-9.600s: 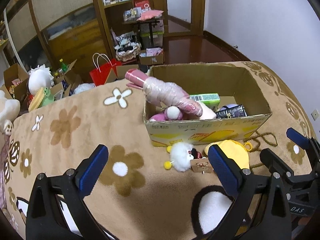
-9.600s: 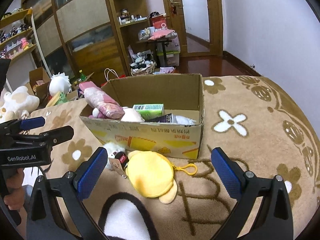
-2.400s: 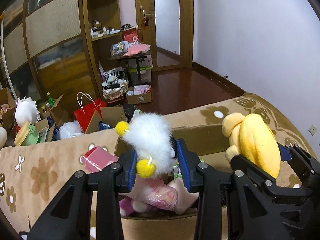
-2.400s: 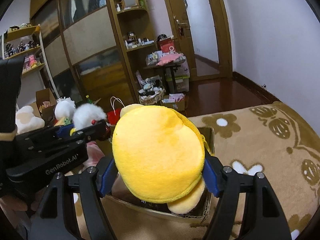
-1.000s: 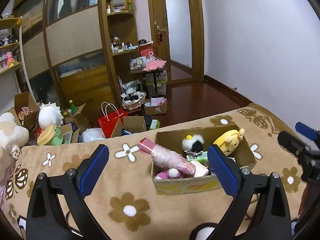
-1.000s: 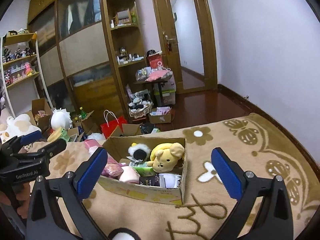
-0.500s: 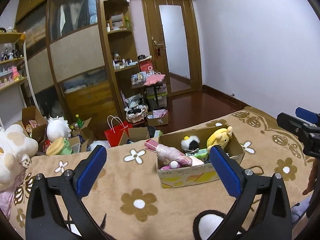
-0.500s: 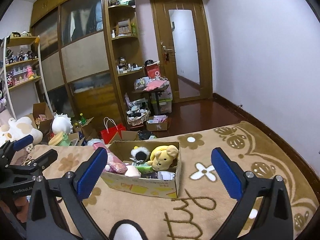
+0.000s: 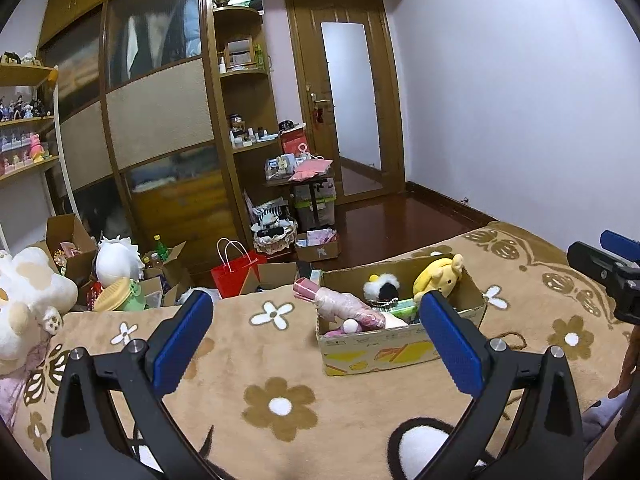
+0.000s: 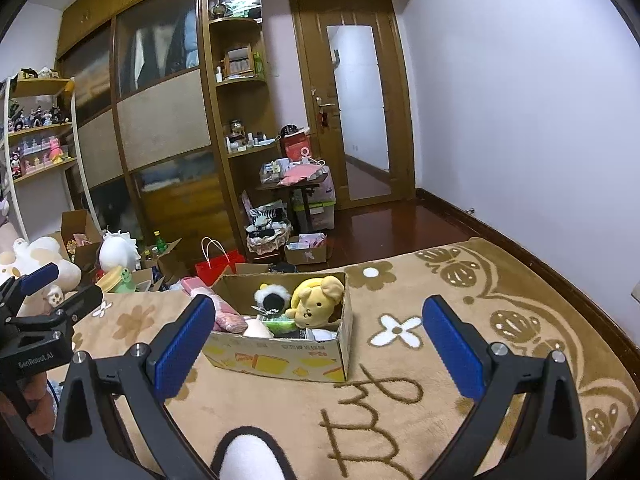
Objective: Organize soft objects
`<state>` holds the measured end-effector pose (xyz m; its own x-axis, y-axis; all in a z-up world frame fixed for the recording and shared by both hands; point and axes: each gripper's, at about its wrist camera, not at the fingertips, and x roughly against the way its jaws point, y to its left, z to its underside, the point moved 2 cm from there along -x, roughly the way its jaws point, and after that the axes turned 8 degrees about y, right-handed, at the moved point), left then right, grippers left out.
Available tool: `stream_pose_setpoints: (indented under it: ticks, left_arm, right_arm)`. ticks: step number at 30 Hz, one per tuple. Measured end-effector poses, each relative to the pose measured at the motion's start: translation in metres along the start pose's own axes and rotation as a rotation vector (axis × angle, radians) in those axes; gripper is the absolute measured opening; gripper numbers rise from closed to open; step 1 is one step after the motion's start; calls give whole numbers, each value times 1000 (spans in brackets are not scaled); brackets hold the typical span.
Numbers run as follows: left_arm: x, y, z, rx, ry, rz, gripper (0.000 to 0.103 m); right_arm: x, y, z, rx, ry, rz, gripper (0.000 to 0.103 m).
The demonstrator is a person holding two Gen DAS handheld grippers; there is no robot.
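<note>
I had both grippers raised well above and back from the blanket (image 9: 352, 408), each tipped slightly downward toward the cardboard box (image 9: 400, 350). The left gripper (image 9: 316, 344) had its jaws spread wide and empty, the blue pads (image 9: 180, 344) standing far apart at 9 and 3 o'clock of its own view. From that camera the box sat around 2 o'clock from frame centre, well apart from the pads in depth, though the right-hand pad overlapped its front edge in the picture.

The right gripper (image 10: 318, 346) was held the same way, jaws wide and holding nothing. In its view the box (image 10: 280, 358) lay just below centre, toward 7 o'clock, between the two pads. The left gripper's body showed at 9 o'clock in this view, with part of my hand (image 10: 38, 410) around its handle.

Inside the box, the yellow plush dog (image 10: 316, 300) leaned against the far right corner, face toward the right camera. Just beside it at 9 o'clock lay the white fluffy toy (image 10: 272, 298) with a dark face. A pink wrapped bundle (image 9: 344, 306) stuck out over the box's left wall. A green packet (image 10: 280, 324) lay in front of the plush toys.

Beyond the blanket's far edge stood a red bag (image 9: 236, 276).
</note>
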<state>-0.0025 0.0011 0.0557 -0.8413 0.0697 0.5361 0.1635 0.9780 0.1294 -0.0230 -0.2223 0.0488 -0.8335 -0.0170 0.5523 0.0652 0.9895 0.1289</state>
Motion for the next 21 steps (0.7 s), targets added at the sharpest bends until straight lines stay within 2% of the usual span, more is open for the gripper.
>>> stream_pose_setpoints:
  ticks: [10, 21]
  left_arm:
    - [-19, -1, 8, -15, 30, 7, 102]
    - [-47, 6, 9, 3, 88, 57, 102]
  right_arm:
    - [-5, -3, 17, -5, 20, 25, 103]
    - [-15, -1, 25, 2, 46, 35, 103]
